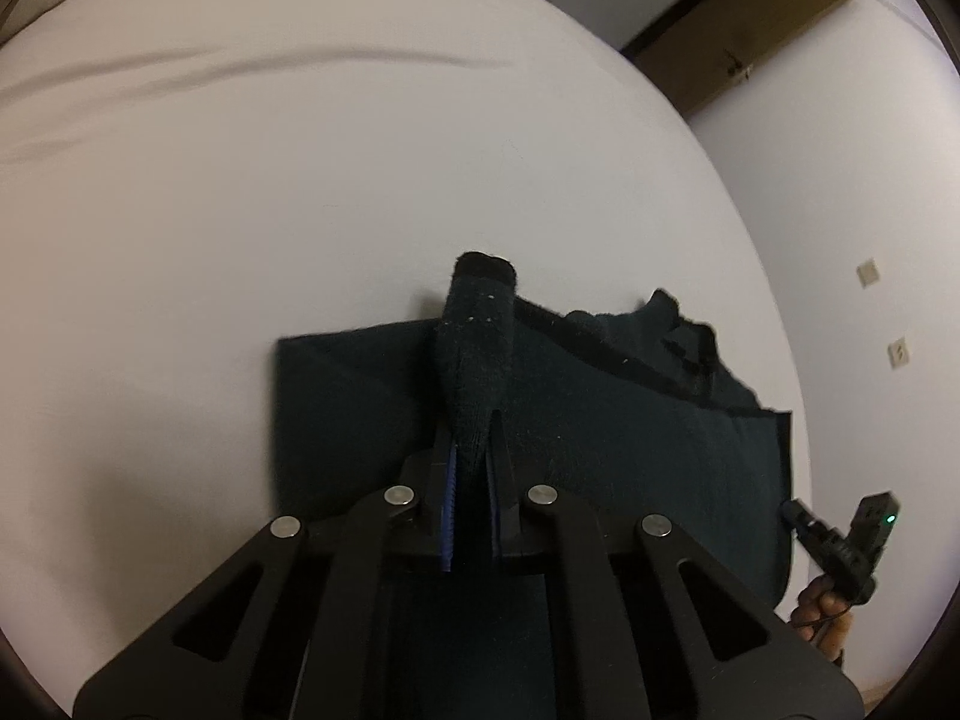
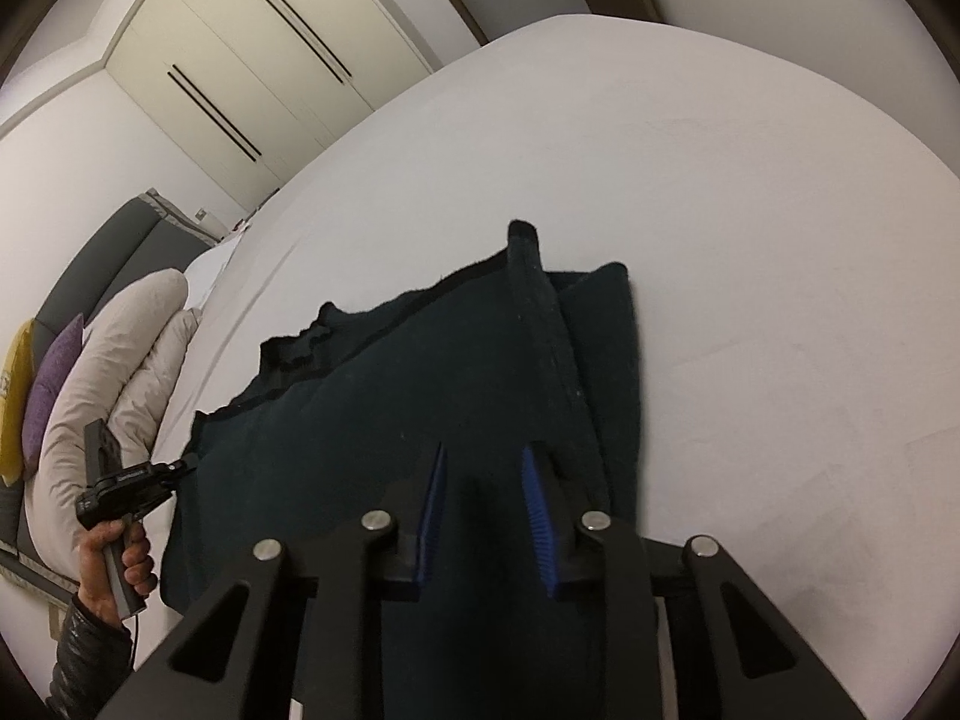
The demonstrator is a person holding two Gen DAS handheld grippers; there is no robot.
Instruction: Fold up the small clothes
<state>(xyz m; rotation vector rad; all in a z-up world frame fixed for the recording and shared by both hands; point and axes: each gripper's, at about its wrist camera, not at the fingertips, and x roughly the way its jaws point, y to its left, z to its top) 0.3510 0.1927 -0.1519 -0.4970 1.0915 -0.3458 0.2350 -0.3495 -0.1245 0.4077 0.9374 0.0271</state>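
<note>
A dark green cloth [image 1: 600, 420] lies partly folded on a white bed [image 1: 300, 180]. My left gripper [image 1: 474, 420] is shut on a raised ridge of the cloth that sticks up past its fingertips. In the right wrist view that gripper [image 2: 186, 465] sits at the left corner of the cloth [image 2: 360, 420]. My right gripper [image 2: 485, 450] is low over the cloth's near right part with its blue pads [image 2: 537, 510] apart, dark cloth showing between them and a raised ridge beside its right finger. The left wrist view shows its tip [image 1: 792, 510] at the cloth's right edge.
Pale, purple and yellow pillows [image 2: 120, 348] lie at the bed's left end against a grey headboard. A wardrobe [image 2: 240, 60] stands behind. A brown cabinet [image 1: 750, 18] is by the wall past the bed's far edge. A person's hand [image 2: 114, 558] holds the left gripper's handle.
</note>
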